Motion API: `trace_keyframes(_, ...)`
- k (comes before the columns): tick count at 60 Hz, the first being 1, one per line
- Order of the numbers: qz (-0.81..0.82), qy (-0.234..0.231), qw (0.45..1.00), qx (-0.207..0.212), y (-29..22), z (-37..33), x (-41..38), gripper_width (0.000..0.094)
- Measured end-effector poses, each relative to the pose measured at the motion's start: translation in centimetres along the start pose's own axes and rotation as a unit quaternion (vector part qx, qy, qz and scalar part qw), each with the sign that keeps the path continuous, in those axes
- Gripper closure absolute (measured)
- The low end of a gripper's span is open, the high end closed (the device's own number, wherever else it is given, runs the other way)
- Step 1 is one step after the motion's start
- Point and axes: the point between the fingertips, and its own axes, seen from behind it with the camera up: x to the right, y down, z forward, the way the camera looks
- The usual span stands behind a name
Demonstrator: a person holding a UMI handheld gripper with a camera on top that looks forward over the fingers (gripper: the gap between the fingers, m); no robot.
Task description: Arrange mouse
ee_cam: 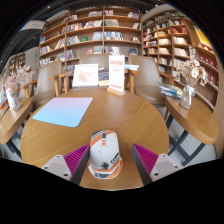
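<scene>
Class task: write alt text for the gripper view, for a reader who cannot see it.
A white and orange mouse sits on a round wooden table between the open gripper's pink-padded fingers, with gaps at both sides. Beyond it lies a light blue mat, then upright display cards, with bookshelves lining the back of the room.

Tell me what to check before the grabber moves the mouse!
1. Mouse sits between the fingers: ok.
2. Both pads press on the mouse: not ok, a gap shows at each side, so the gripper is open.
3. Mouse rests flat on the table: ok.
4. Blue mat lies ahead and to the left with nothing on it: ok.
5. Path from mouse to mat holds no obstacle: ok.
6. Mouse has a cable that could snag: cannot tell.
</scene>
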Motion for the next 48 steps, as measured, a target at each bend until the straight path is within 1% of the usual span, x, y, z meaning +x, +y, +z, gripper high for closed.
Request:
trace_keyframes(6, 0.003, 0.003, 1.000, -0.003, -0.2, 0.4, 0.2, 0.0094)
trace_keyframes(9, 0.002, 0.005, 1.000, -0.004, -0.3, 0.5, 0.2, 0.0123)
trace_keyframes(11, 0.002, 0.003, 1.000, -0.004, -0.3, 0.5, 0.0, 0.0179)
trace_keyframes(13, 0.003, 0.004, 1.000, -0.004, -0.3, 0.6, 0.0, 0.0262)
trace_keyframes(14, 0.002, 0.004, 1.000, -0.004, -0.4, 0.6, 0.0, 0.0314)
trace_keyframes(15, 0.002, 0.005, 1.000, -0.004, -0.4, 0.6, 0.0, 0.0418)
trace_keyframes(19, 0.006, 0.010, 1.000, -0.009, -0.5, 0.7, 0.4, 0.0471)
trace_keyframes(24, 0.011, 0.010, 1.000, -0.022, -0.5, 0.4, 0.4, 0.0494)
trace_keyframes(27, 0.012, 0.007, 1.000, -0.022, -1.1, -0.1, 0.2, 0.0503)
trace_keyframes(31, 0.011, -0.003, 1.000, -0.009, -2.8, -1.3, -0.2, 0.0504)
trace_keyframes(33, 0.013, -0.009, 1.000, 0.000, -4.4, -1.7, -0.3, 0.0503)
trace_keyframes(40, 0.005, -0.022, 0.999, 0.047, -10.1, -3.3, -2.4, 0.0503)
trace_keyframes(41, 0.004, -0.026, 0.998, 0.053, -11.4, -3.3, -2.7, 0.0503)
trace_keyframes(48, -0.009, -0.047, 0.995, 0.082, -16.6, -1.9, -6.9, 0.0504)
